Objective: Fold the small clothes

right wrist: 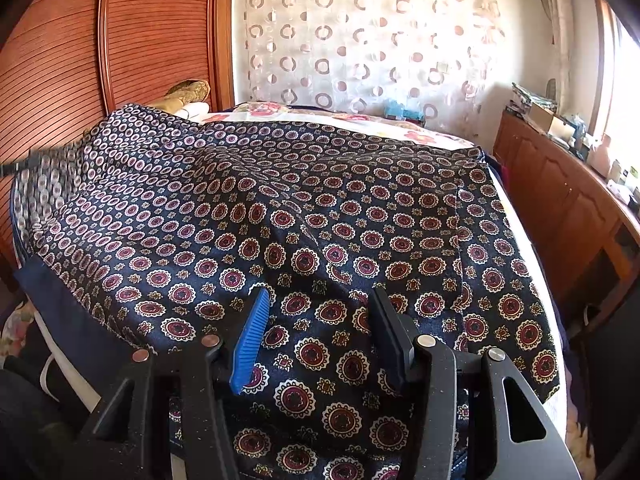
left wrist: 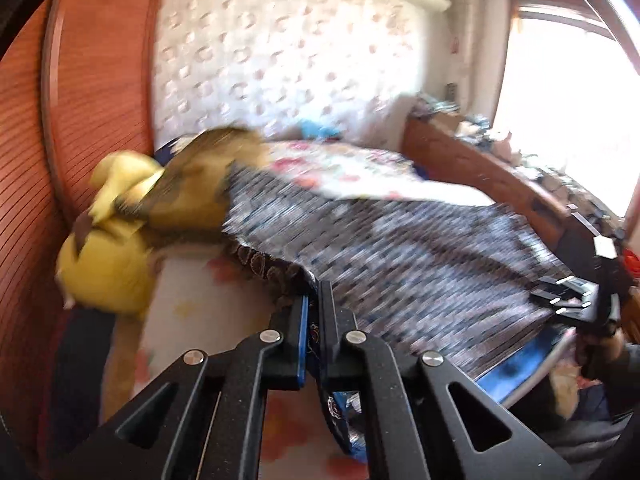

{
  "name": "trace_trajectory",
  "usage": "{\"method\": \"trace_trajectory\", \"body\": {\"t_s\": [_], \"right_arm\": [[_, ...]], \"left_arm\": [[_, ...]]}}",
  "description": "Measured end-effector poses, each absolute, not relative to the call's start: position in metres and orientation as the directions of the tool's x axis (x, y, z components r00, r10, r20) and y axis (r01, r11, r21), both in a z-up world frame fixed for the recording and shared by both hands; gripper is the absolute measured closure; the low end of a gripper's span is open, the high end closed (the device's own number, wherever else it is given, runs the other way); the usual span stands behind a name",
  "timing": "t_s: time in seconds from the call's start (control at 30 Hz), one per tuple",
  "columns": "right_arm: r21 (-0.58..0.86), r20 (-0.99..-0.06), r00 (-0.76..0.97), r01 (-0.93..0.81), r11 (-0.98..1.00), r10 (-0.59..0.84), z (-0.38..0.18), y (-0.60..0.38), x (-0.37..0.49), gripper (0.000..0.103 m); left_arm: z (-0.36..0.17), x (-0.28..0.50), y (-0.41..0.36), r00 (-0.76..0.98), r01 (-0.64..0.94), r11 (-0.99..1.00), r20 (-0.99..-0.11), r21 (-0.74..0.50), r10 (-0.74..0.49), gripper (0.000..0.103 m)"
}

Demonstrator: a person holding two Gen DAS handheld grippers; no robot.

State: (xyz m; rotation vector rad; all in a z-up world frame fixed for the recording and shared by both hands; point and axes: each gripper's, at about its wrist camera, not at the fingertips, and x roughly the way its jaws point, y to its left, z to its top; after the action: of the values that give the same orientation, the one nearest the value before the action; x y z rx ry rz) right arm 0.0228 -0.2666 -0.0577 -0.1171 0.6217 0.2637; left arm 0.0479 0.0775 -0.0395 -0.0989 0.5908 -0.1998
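The left hand-held gripper (left wrist: 314, 320) is pressed together on the edge of the patterned navy garment (right wrist: 320, 232), a strip of cloth being pinched between its blue pads. The right hand-held gripper (right wrist: 320, 336) is spread wide just above the same garment, with nothing held between its fingers; whether its tips touch the cloth cannot be told. The garment is laid across the bed (right wrist: 400, 130), most of the near side of the bed being covered by it, and the left view of it is blurred. One plain dark band (right wrist: 72, 312) is seen at the garment's edge nearest the wardrobe side of the bed. Beyond the garment, a yellow plush toy (left wrist: 108, 264) and a brownish cushion (left wrist: 192, 184) are seen against the wooden wardrobe door (left wrist: 100, 60) beside the bed. The cloth is judged to be thin, light, limp and somewhat slippery, with a satin sheen; it would be expected to sag and slide if held loosely. A hold at a hem or corner is judged best, so that both edges can be drawn taut before a fold is made.
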Motion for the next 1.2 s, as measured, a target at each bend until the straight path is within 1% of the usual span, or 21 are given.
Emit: {"method": "trace_trajectory", "body": {"t_s": [0.1, 0.27, 0.4, 0.53, 0.7, 0.77, 0.83, 0.9, 0.93, 1.07, 1.2], "right_arm": [[0.017, -0.585, 0.778, -0.27, 0.963, 0.228, -0.049, -0.276, 0.02, 0.05], [0.022, -0.557, 0.804, -0.234, 0.972, 0.207, -0.033, -0.294, 0.009, 0.05], [0.019, -0.539, 0.822, -0.207, 0.978, 0.184, -0.027, -0.309, -0.004, 0.05], [0.016, -0.52, 0.837, -0.189, 0.982, 0.169, -0.02, -0.32, -0.018, 0.05], [0.039, -0.504, 0.85, -0.157, 0.987, 0.155, -0.014, -0.337, -0.031, 0.05], [0.049, -0.504, 0.85, -0.148, 0.988, 0.153, -0.014, -0.341, -0.034, 0.05], [0.051, -0.506, 0.849, -0.148, 0.988, 0.153, -0.013, -0.343, -0.035, 0.05], [0.049, -0.508, 0.847, -0.15, 0.987, 0.154, -0.014, -0.343, -0.033, 0.05], [0.049, -0.509, 0.847, -0.152, 0.987, 0.155, -0.014, -0.343, -0.033, 0.05], [0.051, -0.507, 0.845, -0.168, 0.984, 0.171, -0.01, -0.338, -0.029, 0.05], [0.032, -0.506, 0.842, -0.201, 0.979, 0.189, -0.005, -0.328, -0.016, 0.05]], "left_arm": [[-0.015, 0.062, 0.049, 0.816, 0.243, 0.958, -0.501, -0.155, -0.288, 0.099], [0.02, 0.085, -0.013, 0.795, 0.394, 0.907, -0.441, -0.147, -0.416, 0.099], [0.04, 0.097, -0.065, 0.748, 0.505, 0.853, -0.426, -0.13, -0.508, 0.099], [0.056, 0.104, -0.105, 0.709, 0.576, 0.808, -0.416, -0.125, -0.57, 0.099], [0.063, 0.109, -0.142, 0.678, 0.614, 0.781, -0.432, -0.112, -0.595, 0.098], [0.059, 0.112, -0.15, 0.66, 0.616, 0.779, -0.463, -0.118, -0.592, 0.098], [0.053, 0.114, -0.148, 0.646, 0.622, 0.774, -0.478, -0.122, -0.595, 0.091], [0.047, 0.111, -0.145, 0.625, 0.627, 0.768, -0.504, -0.132, -0.597, 0.082], [0.044, 0.109, -0.146, 0.62, 0.623, 0.771, -0.518, -0.133, -0.59, 0.08], [0.034, 0.099, -0.134, 0.622, 0.608, 0.784, -0.538, -0.126, -0.568, 0.074], [0.022, 0.096, -0.116, 0.638, 0.567, 0.813, -0.553, -0.132, -0.535, 0.074]]}}
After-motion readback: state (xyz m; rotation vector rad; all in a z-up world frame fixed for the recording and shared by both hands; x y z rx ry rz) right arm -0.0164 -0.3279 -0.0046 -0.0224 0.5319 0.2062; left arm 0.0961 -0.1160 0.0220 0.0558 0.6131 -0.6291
